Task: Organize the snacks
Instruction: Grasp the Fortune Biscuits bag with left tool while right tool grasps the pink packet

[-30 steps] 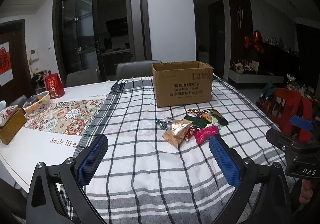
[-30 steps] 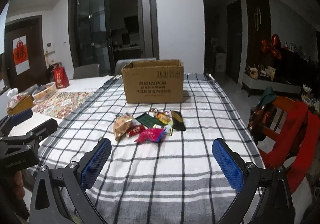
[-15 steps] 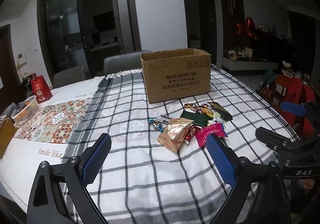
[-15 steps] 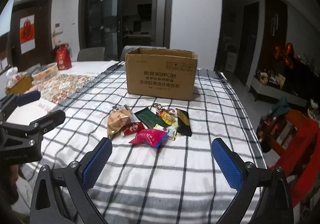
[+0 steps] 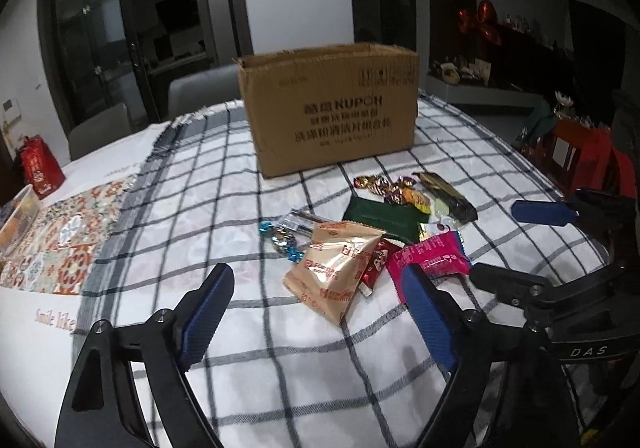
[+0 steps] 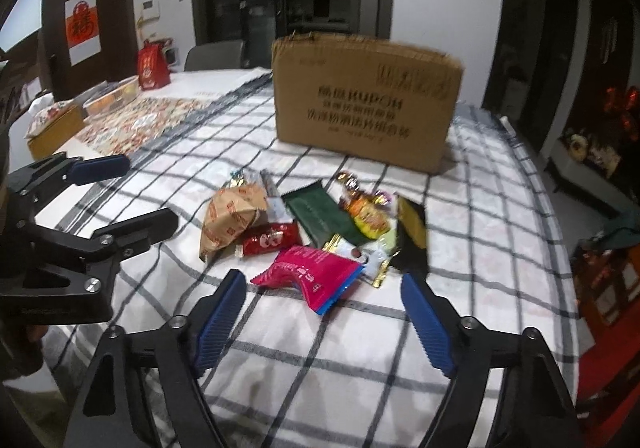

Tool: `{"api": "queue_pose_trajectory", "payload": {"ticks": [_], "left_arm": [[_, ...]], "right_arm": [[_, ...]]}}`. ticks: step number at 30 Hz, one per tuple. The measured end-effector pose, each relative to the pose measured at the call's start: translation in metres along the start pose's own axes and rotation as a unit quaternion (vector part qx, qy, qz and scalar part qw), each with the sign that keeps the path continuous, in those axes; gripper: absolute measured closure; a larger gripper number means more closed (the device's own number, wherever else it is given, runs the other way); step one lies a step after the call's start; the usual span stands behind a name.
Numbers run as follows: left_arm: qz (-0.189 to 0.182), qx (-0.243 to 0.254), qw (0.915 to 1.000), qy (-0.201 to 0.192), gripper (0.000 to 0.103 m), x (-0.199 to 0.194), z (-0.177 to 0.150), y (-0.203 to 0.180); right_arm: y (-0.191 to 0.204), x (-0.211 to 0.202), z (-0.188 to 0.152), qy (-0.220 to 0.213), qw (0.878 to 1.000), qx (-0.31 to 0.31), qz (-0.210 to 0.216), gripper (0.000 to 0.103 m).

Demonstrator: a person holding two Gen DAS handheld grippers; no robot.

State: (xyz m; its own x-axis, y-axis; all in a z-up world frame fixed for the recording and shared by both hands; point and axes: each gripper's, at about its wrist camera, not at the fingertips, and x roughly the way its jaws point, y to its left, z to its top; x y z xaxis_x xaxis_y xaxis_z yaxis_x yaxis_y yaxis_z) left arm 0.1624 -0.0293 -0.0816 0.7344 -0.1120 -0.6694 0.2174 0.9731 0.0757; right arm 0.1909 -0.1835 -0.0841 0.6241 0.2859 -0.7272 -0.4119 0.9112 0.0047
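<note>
On the checked tablecloth (image 5: 224,184), a loose heap of snacks is lying just in front of the open cardboard box (image 5: 330,108). You are holding both tools low over the near edge of the table, each aimed at the heap.

Left gripper (image 5: 316,322): jaws are standing wide, nothing between the blue pads. Your gold snack bag (image 5: 334,268) is sitting just ahead of the gap, tilted, with a small red packet (image 5: 376,264) tucked against its right side. The right-hand pad is overlapping the near corner of the pink packet (image 5: 434,258) in this view; you cannot tell whether it is touching.

Right gripper (image 6: 322,314): jaws are also spread wide and gripping nothing. The pink packet (image 6: 310,274) is lying directly ahead between the fingers, near but apart from the pads.

Beyond these, a dark green flat pouch (image 6: 322,216) is resting in the middle of the heap, with foil-wrapped candies (image 6: 366,208) at its far right side and a black-and-yellow packet (image 6: 412,238) at the right end. Blue-wrapped candies (image 5: 280,238) are sitting at the left fringe, beside the gold bag.

Off to the left, a patterned runner (image 5: 60,232) is covering the table, with a red gift bag (image 6: 152,66) standing at its far end. Each tool is showing in the other's camera: the right gripper (image 5: 520,244) at the right edge, the left gripper (image 6: 120,196) at the left edge.
</note>
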Motion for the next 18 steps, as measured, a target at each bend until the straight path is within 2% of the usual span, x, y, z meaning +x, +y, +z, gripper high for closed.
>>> {"api": "queue_pose_trajectory", "payload": {"ticks": [4, 10, 18], "left_arm": [[-0.009, 0.007, 0.9998, 0.017, 0.019, 0.020, 0.001, -0.002], [-0.029, 0.004, 0.9989, 0.037, 0.023, 0.044, 0.003, -0.003], [-0.049, 0.006, 0.9971, 0.058, 0.028, 0.068, 0.003, -0.005]], "right_arm": [[-0.005, 0.020, 0.001, 0.019, 1.000, -0.005, 0.019, 0.031], [-0.004, 0.039, 0.005, 0.024, 0.998, -0.042, 0.027, 0.035], [-0.001, 0.055, 0.010, 0.034, 0.993, -0.095, 0.063, 0.041]]}}
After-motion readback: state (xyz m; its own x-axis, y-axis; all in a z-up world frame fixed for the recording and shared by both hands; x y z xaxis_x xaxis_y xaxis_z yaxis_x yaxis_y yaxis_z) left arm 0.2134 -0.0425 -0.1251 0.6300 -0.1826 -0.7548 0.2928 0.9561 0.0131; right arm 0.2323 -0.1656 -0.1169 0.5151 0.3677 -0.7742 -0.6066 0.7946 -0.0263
